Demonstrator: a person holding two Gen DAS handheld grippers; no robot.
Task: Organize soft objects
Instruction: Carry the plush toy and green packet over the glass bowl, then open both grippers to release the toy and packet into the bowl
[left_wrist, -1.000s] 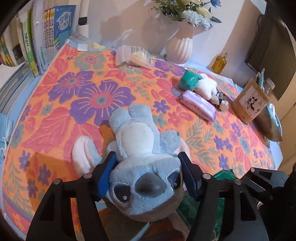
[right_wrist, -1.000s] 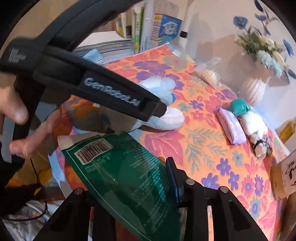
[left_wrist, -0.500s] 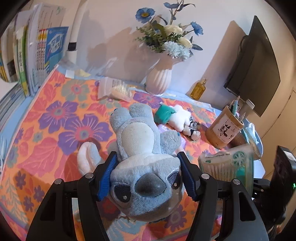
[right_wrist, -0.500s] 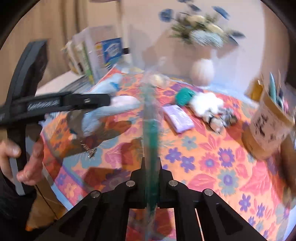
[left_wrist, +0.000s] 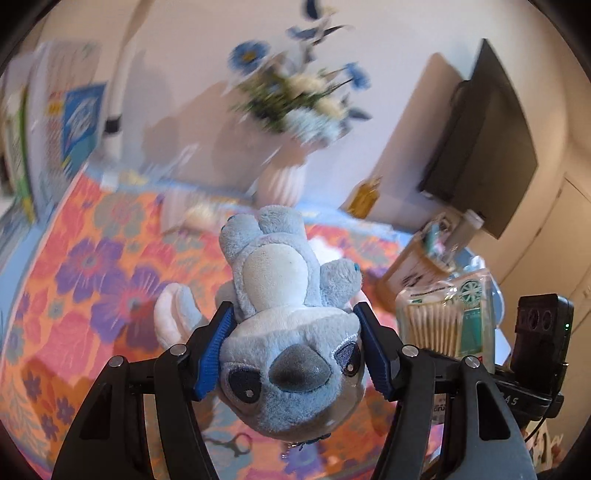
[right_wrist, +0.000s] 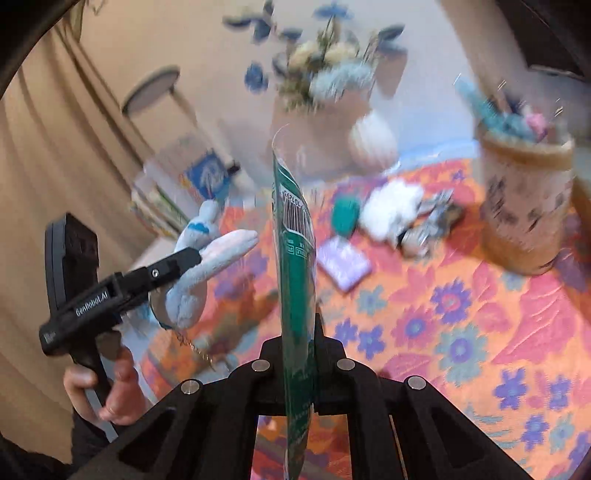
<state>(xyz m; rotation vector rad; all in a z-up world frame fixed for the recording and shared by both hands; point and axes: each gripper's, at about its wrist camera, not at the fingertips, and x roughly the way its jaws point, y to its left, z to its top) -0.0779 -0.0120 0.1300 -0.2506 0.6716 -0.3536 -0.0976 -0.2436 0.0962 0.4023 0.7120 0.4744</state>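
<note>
My left gripper (left_wrist: 293, 350) is shut on the head of a blue-grey plush toy (left_wrist: 280, 295) and holds it in the air above the flowered tablecloth (left_wrist: 92, 266). The plush also shows in the right wrist view (right_wrist: 207, 258), hanging from the left gripper (right_wrist: 173, 266). My right gripper (right_wrist: 299, 343) is shut on a green pack of cotton swabs (right_wrist: 295, 280), seen edge-on and upright; it also shows in the left wrist view (left_wrist: 447, 317). A white plush with a green cap (right_wrist: 384, 210) lies on the cloth.
A purple packet (right_wrist: 343, 262) lies next to the white plush. A white vase of flowers (right_wrist: 369, 140), a brown pen holder (right_wrist: 524, 206), stacked books (left_wrist: 44, 140), a bottle (left_wrist: 365, 195) and a black monitor (left_wrist: 480, 140) stand along the table's far side.
Both grippers have risen higher above the table with their loads. The views tilted and blurred; the right gripper swung toward the pen holder.
</note>
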